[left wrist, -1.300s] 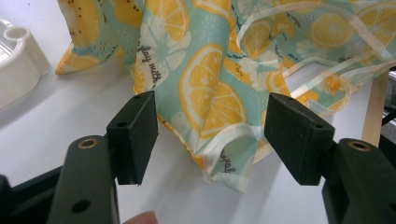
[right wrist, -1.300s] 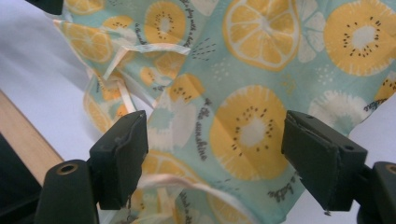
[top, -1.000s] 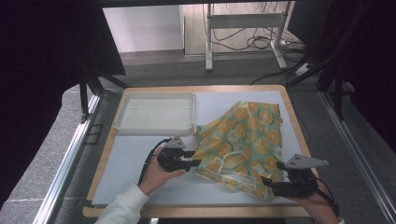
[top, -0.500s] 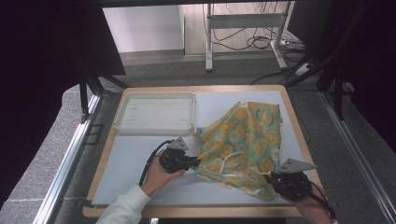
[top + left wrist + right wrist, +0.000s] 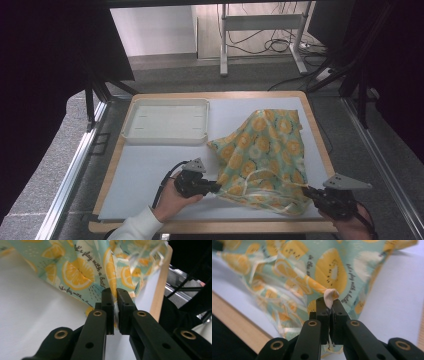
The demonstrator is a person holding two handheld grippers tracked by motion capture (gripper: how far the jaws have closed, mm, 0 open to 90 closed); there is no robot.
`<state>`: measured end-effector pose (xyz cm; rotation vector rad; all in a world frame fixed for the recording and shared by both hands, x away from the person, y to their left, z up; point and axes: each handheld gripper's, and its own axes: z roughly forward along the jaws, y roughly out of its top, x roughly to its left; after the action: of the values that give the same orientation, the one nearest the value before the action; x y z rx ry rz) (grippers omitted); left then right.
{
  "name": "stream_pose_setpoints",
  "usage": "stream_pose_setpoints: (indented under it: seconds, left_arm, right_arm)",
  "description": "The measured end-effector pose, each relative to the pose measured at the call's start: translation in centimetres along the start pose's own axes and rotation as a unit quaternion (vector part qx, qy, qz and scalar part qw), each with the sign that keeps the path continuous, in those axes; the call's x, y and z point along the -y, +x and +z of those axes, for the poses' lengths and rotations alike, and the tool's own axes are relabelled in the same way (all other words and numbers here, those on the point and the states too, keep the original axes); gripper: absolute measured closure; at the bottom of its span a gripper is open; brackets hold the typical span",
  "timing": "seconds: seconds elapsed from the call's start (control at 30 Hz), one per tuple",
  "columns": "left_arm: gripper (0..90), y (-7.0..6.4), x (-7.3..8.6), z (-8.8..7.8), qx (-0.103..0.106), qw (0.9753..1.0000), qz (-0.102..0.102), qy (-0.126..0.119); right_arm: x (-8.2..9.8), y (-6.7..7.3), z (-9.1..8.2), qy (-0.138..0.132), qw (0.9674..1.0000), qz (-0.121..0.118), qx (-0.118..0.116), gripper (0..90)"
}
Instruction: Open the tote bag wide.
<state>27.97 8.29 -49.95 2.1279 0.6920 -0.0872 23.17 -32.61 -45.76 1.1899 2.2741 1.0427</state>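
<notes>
Now both grippers have just closed on the citrus-print cloth (image 5: 262, 152), which lies rumpled on the right half of the counter (image 5: 150, 170). The left gripper (image 5: 216, 187) pinches a fold at its near left edge, and the right gripper (image 5: 306, 191) nips a white-lined corner at its near right. Grasping looks done; next, I'd guess, comes spreading it taut. The white tray (image 5: 166, 120) sits far left, just beside the cloth's far-left tip.

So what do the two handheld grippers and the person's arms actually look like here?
Both are black. The left gripper and right gripper each carry a grey three-cornered plate on top. A black cable loops from the left one. Up close, the jaws are flat black bars with brass-coloured rivets. The left arm wears a white sleeve.
</notes>
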Motion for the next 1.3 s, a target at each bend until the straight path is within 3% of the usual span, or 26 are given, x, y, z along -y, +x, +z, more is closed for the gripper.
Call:
stream_pose_setpoints:
  seconds: [0.2, 0.3, 0.5, 0.6, 0.67, 0.87, 0.97, 1.07, 1.13, 1.3]
  left_arm:
    - [85.1, 0.1, 0.0, 0.7, -0.005, 1.0000, 0.002, 0.006]
    - [84.5, 0.8, 0.1, 0.5, -0.025, 0.9997, -0.002, 0.001]
    - [78.7, 0.8, 0.1, 0.0, -0.035, 0.9993, -0.003, -0.012]
    - [73.5, 0.3, -0.2, -0.4, -0.051, 0.9985, 0.004, -0.021]
    - [70.0, -0.4, -0.6, -1.3, -0.062, 0.9970, 0.019, -0.041]
    - [63.5, -1.6, -1.5, -2.5, -0.058, 0.9956, 0.039, -0.064]
    - [58.3, -2.4, -2.0, -2.3, -0.044, 0.9960, 0.052, -0.057]
    - [51.8, -3.1, -2.5, -0.6, -0.037, 0.9961, 0.074, -0.032]
    - [46.9, -3.2, -2.7, -0.1, -0.035, 0.9963, 0.074, -0.027]
    - [40.2, -3.3, -3.7, 2.2, -0.007, 0.9946, 0.101, 0.019]
  right_arm:
    - [0.1, -0.6, 0.2, -0.005, 0.9999, 0.009, -0.007, 86.2]
    - [0.0, -0.2, 0.4, -0.007, 0.9999, -0.001, -0.013, 85.9]
    - [-0.2, -0.2, 0.4, -0.014, 0.9998, 0.000, -0.016, 84.7]
    - [-0.2, -0.2, 0.4, -0.016, 0.9997, 0.000, -0.017, 84.6]
    - [-0.3, -0.2, 0.4, -0.016, 0.9997, -0.001, -0.018, 84.6]
    - [-0.3, -0.2, 0.6, -0.012, 0.9998, 0.001, -0.019, 84.2]
    - [-0.4, -0.2, 0.6, -0.012, 0.9997, 0.000, -0.019, 84.2]
    - [-0.4, -0.1, 0.7, -0.011, 0.9997, 0.000, -0.020, 84.0]
    - [-0.5, 0.0, 0.8, -0.010, 0.9997, 0.000, -0.022, 83.9]
    - [-0.5, -0.1, 0.9, -0.009, 0.9997, 0.000, -0.023, 83.7]
